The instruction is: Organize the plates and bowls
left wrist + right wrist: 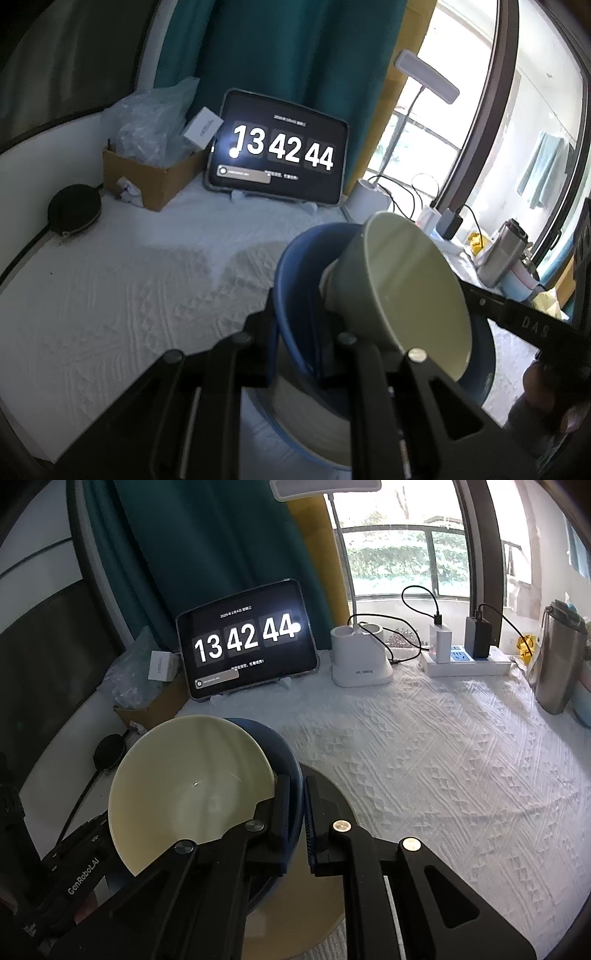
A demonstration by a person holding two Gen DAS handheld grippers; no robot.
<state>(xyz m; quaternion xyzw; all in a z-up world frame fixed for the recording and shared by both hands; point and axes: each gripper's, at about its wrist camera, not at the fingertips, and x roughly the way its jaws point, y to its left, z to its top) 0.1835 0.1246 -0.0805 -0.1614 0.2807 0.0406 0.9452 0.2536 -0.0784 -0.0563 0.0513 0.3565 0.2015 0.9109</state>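
Left wrist view: close behind blue bowl (295,266), facing far wall, tablet clock (277,147) ahead. Right wrist view: same bowl (284,760) near left, facing far window, tablet clock (247,638) far left. Shared: bowls, clock, white tablecloth (443,757).

Ahead of me a tablet (246,639) reads 13 42 44, propped against the teal curtain (207,554). Left of it I see a cardboard box (155,177) stuffed with plastic; right, a white lamp base (361,664), power strip (467,662), steel flask (559,657).
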